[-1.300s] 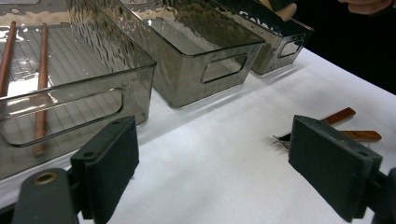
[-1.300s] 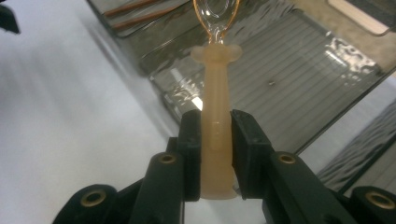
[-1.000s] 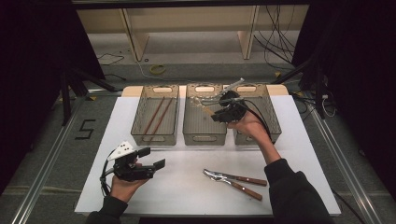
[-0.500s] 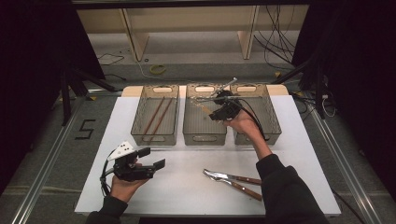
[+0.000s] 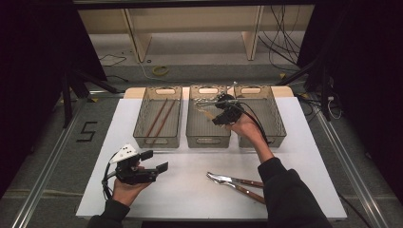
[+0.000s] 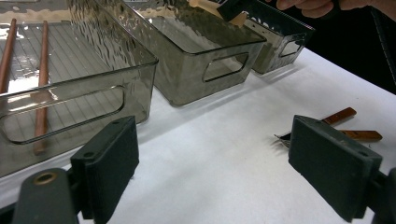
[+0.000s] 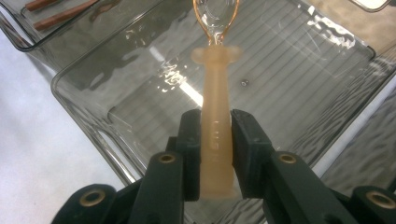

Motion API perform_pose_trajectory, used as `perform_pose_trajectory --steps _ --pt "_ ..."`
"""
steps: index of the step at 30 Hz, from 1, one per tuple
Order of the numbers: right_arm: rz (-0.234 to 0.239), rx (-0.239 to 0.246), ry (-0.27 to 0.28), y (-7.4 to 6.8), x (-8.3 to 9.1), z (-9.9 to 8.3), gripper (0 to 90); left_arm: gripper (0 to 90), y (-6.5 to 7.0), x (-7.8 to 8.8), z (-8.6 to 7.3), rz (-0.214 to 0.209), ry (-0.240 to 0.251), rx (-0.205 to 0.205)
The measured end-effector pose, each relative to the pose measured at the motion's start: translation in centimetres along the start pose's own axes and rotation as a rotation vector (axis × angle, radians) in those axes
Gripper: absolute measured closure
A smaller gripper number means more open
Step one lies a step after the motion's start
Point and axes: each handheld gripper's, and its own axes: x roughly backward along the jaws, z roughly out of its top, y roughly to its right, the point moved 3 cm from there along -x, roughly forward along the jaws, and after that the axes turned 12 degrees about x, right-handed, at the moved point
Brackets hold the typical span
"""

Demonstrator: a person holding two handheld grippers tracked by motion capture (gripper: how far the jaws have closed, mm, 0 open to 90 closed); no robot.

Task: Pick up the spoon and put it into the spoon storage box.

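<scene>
My right gripper (image 7: 215, 126) is shut on the pale tan handle of a utensil (image 7: 215, 84) with a thin looped head. It holds the utensil over the middle smoky bin (image 7: 84, 100), head pointing toward the far end. From above, that gripper (image 5: 222, 113) hovers at the middle bin (image 5: 205, 138), with the utensil's head (image 5: 203, 102) to its left. My left gripper (image 5: 155, 160) rests low over the white table near the front left. Its jaws (image 6: 222, 163) stand wide open with nothing between them.
The left bin (image 5: 157, 138) holds two brown chopsticks (image 5: 159, 116), and a third bin (image 5: 278, 135) stands at the right. Tongs with wooden handles (image 5: 235, 183) lie on the white tabletop (image 5: 185, 190) near the front, right of the left gripper.
My right gripper has shifted slightly left and down with the utensil, from the right bin's edge to over the middle bin. The left gripper has stayed put.
</scene>
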Motion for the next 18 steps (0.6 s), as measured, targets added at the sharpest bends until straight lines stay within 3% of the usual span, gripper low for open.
perform_pose_trajectory --steps 12,15,18 --pt "0.025 -0.002 -0.045 -0.1 -1.0 -0.3 73.3 15.8 -0.1 0.0 0.0 0.003 -0.003 0.002" --pt "0.039 -0.022 -0.043 0.1 -1.1 -0.5 64.0 15.7 0.0 0.0 0.0 0.002 -0.003 0.0" --pt "0.046 -0.028 -0.031 0.0 -0.7 -0.5 61.0 15.7 -0.1 0.0 0.0 0.002 -0.006 0.001"
